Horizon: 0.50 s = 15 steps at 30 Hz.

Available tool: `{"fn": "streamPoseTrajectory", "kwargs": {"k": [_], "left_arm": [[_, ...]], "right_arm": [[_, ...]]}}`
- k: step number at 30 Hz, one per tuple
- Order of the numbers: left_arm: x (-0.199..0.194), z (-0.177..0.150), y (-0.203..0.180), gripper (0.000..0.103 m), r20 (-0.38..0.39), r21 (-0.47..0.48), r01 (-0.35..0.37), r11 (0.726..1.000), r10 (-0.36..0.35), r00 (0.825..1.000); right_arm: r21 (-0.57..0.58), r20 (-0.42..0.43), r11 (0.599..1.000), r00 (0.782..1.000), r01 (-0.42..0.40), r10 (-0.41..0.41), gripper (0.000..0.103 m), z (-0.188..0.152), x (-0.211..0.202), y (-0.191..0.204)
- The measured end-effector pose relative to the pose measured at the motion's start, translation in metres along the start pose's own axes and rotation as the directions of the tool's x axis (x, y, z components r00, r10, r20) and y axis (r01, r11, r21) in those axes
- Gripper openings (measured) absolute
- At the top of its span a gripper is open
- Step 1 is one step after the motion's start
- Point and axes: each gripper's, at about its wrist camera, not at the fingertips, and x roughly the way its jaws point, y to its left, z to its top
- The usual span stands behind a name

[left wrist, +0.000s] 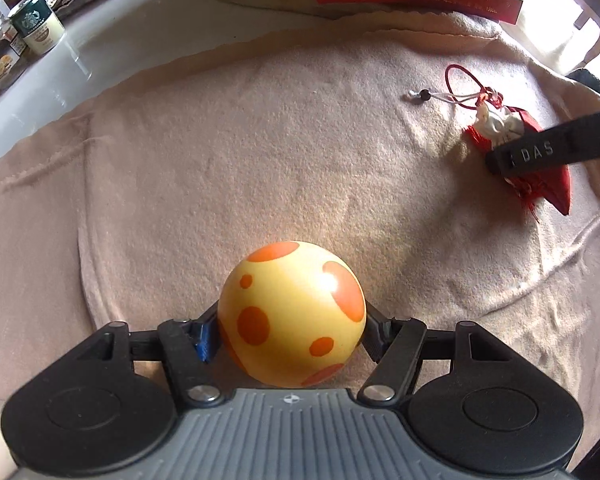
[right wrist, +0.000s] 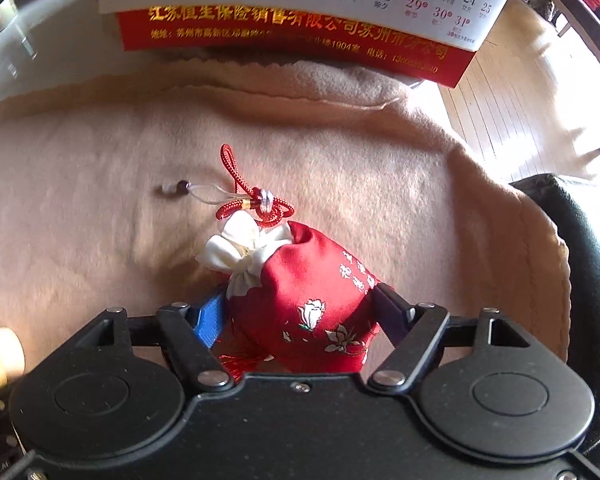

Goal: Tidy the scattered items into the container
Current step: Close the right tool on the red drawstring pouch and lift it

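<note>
My left gripper [left wrist: 292, 334] is shut on a yellow ball with orange spots [left wrist: 292, 314], held between both fingers just above the beige towel [left wrist: 240, 152]. My right gripper [right wrist: 300, 316] is closed around a red embroidered sachet pouch [right wrist: 311, 304] with a white gathered top and a red cord loop, lying on the towel. The pouch also shows in the left wrist view [left wrist: 515, 148] at the right, with the right gripper's black finger [left wrist: 539, 156] across it. No container is in view.
A red and white desk calendar [right wrist: 300, 8] stands at the towel's far edge. Jars and a green-labelled tin [left wrist: 36, 24] stand on the white tabletop at the far left. A black chair [right wrist: 587, 248] and wooden floor lie to the right.
</note>
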Motion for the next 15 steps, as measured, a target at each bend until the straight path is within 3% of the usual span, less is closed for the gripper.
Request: {"fn": "streamPoseTrajectory", "kwargs": {"k": [8, 9, 12, 15], "left_arm": [[-0.007, -0.03, -0.008, 0.067, -0.041, -0.039, -0.001, 0.999, 0.0, 0.999], [-0.008, -0.035, -0.011, 0.067, -0.045, -0.039, -0.006, 0.999, 0.005, 0.999], [-0.012, -0.049, -0.018, 0.067, -0.047, -0.044, -0.015, 0.999, 0.013, 0.999], [-0.015, -0.061, -0.023, 0.067, -0.058, -0.067, -0.01, 0.998, 0.006, 0.998]], "right_arm": [[-0.08, -0.052, 0.997, 0.999, -0.001, -0.003, 0.072, -0.065, -0.018, 0.013], [-0.098, -0.064, 0.995, 0.998, 0.013, -0.019, 0.062, -0.072, -0.02, 0.015], [-0.114, -0.096, 0.994, 0.995, 0.002, -0.013, 0.06, -0.095, -0.022, 0.015], [-0.05, -0.141, 0.996, 0.987, -0.078, 0.071, 0.046, -0.107, -0.025, 0.004]]}}
